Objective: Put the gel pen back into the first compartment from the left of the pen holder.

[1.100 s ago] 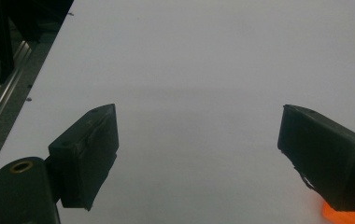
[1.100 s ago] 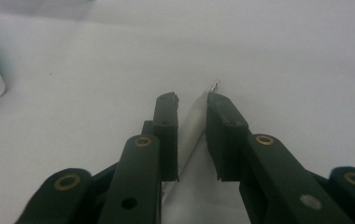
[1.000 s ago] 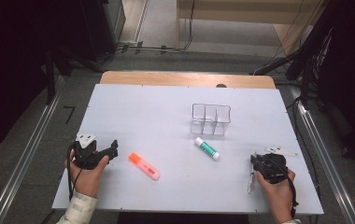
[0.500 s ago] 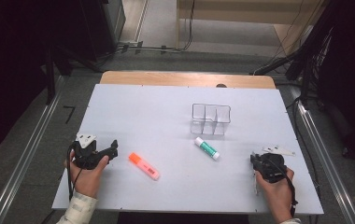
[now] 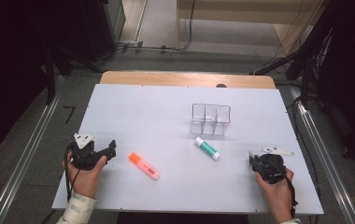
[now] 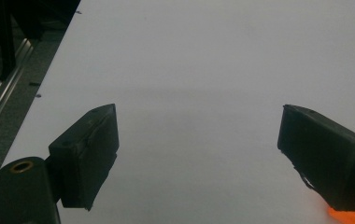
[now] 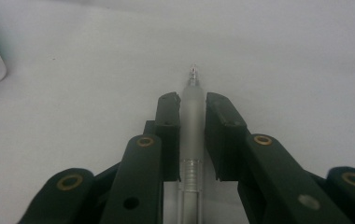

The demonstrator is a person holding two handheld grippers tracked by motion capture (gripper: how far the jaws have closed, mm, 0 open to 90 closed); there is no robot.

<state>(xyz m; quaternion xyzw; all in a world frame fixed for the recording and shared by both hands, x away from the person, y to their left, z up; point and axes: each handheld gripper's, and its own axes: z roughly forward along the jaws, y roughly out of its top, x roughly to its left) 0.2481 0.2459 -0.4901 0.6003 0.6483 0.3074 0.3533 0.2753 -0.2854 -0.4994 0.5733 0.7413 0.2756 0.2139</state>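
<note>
Pen (image 7: 192, 130): clear, frosted barrel, lying on the white table (image 5: 166, 116) near its front right corner, tip pointing away from the right gripper (image 7: 193, 103). It sits lengthwise between that gripper's two black jaws. The jaws stand narrow, close along the barrel on both sides; the left pad appears to touch it, a thin gap shows at the right one. They have just been opening a little, with the pen between them.

Right gripper in the high view (image 5: 268, 167): low on the table, in the person's right hand.

Left gripper (image 6: 199, 140): jaws wide, nothing between them, bare table beyond. In the high view it rests near the front left edge (image 5: 91, 153).

Clear organiser (image 5: 210, 119): upright, right of table centre, several compartments, all look empty.

Glue stick (image 5: 207, 148): white and green, lying just in front of the organiser.

Orange highlighter (image 5: 144, 165): lying flat, between the left gripper and the glue stick.
</note>
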